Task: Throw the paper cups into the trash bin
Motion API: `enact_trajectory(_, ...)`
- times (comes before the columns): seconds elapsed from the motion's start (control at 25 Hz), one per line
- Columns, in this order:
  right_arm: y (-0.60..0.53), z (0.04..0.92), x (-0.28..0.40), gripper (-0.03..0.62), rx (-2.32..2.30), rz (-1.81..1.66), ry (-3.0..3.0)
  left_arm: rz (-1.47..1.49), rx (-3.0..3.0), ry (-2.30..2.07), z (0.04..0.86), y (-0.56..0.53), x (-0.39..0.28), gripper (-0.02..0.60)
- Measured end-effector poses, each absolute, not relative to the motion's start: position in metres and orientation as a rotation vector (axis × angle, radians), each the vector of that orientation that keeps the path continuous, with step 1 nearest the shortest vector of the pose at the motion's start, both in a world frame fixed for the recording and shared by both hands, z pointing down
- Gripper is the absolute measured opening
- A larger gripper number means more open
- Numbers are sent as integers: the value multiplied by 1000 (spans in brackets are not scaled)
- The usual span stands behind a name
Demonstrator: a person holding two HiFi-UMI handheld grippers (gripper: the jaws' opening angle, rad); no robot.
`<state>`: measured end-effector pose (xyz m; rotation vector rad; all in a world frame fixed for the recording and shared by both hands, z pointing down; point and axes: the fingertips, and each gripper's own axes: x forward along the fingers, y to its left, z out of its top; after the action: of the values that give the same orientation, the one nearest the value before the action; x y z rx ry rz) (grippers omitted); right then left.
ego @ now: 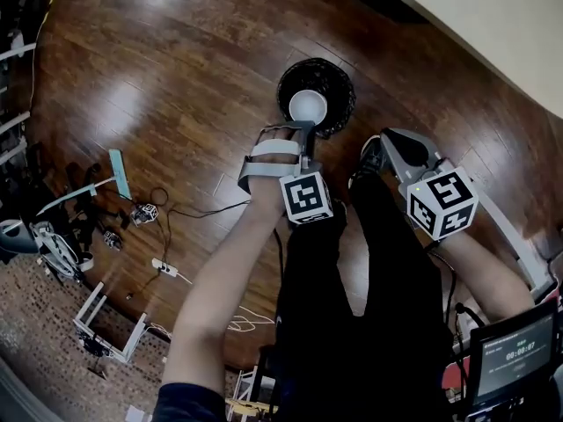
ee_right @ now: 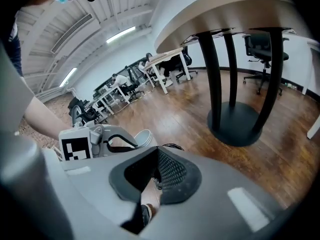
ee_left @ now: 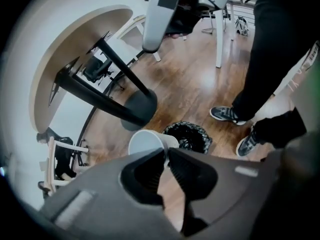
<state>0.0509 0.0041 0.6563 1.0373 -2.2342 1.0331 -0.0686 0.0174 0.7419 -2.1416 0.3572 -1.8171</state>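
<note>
A white paper cup [ego: 308, 105] hangs over the black-lined trash bin [ego: 339, 84] on the wooden floor. My left gripper [ego: 303, 132] is shut on the cup's rim, pinching its wall between the jaw tips. In the left gripper view the cup [ee_left: 146, 142] sits just left of the bin [ee_left: 189, 135], at my left gripper [ee_left: 166, 152]. My right gripper [ego: 385, 141] hovers to the right of the bin, with its jaws shut and nothing in them. The right gripper view shows my right gripper [ee_right: 157, 149], the left gripper's marker cube [ee_right: 76, 147] and the cup [ee_right: 144, 137].
A round table's black pedestal base [ee_left: 138, 109] stands close behind the bin. The person's shoes [ee_left: 227, 114] stand to the bin's right. Cables and a power strip [ego: 167, 269] lie on the floor at left. A small screen [ego: 515, 354] is at lower right.
</note>
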Motion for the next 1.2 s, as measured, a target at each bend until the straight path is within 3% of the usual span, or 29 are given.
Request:
enact_trajectory(0.32, 2, 656, 43, 11, 1288, 1046, -2208, -1767, -2099, 337, 756, 22, -88, 37)
enact_trajectory(0.6, 51, 726, -2, 11, 1006, 1078, -2315, -1821, -2056, 313, 854, 11, -79, 37)
enact_trajectory(1.2, -19, 724, 71, 11, 1152, 1128, -2416, -1953, -2054, 291, 1011, -26, -60, 35)
